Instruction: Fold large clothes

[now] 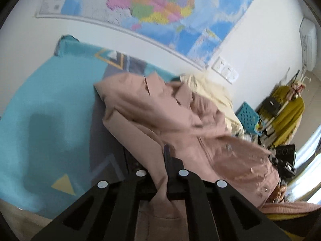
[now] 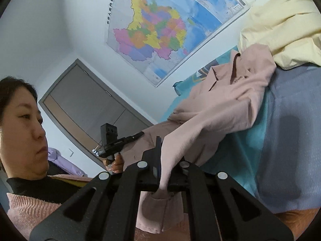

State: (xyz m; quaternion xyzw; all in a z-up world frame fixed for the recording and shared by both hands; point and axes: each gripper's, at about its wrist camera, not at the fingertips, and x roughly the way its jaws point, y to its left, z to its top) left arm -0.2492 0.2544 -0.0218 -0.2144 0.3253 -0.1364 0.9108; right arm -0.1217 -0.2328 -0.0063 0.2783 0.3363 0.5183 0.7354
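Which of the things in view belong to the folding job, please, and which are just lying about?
In the job: pink shirt, clamped in the left gripper and the right gripper; the bed under it.

Lying about: cream garment, wall map, blue basket.

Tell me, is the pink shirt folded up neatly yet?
Not yet. The pink shirt lies rumpled across the bed, collar open, with both grippers pinching its near edge.

Matt pink cloth coat (image 1: 180, 120); glossy paper map (image 2: 160, 40)
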